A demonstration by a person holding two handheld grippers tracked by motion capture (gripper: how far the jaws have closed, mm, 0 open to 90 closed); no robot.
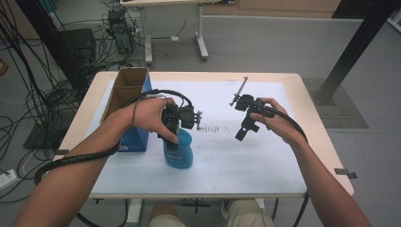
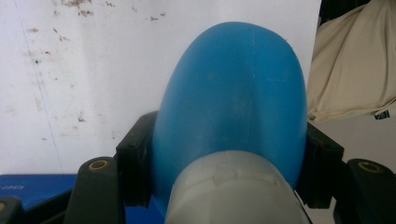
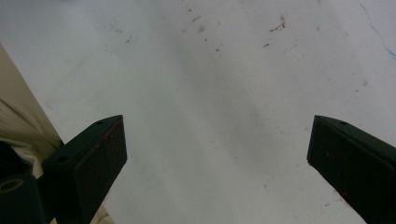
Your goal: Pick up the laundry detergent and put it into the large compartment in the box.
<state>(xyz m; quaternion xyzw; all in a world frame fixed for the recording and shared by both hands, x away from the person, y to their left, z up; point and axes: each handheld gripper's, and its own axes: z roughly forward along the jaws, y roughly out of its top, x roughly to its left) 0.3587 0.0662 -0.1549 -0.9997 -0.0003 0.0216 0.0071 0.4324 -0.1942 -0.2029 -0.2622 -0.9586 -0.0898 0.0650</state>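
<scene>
A blue plastic bottle stands upright on the white table cover, left of the middle. My left gripper comes down on it from above, shut on its upper part. In the left gripper view the blue bottle with its whitish neck lies between the two black jaws, which touch both its sides. My right gripper hangs above the cover to the right, jaws pointing down and wide apart. In the right gripper view the right gripper stands open over bare, speckled white cover with nothing between the jaws.
An open cardboard box with a blue box in front of it sits at the table's left side, close to the bottle. Cables trail from both grippers. The floor beyond holds table legs, cables and a black post.
</scene>
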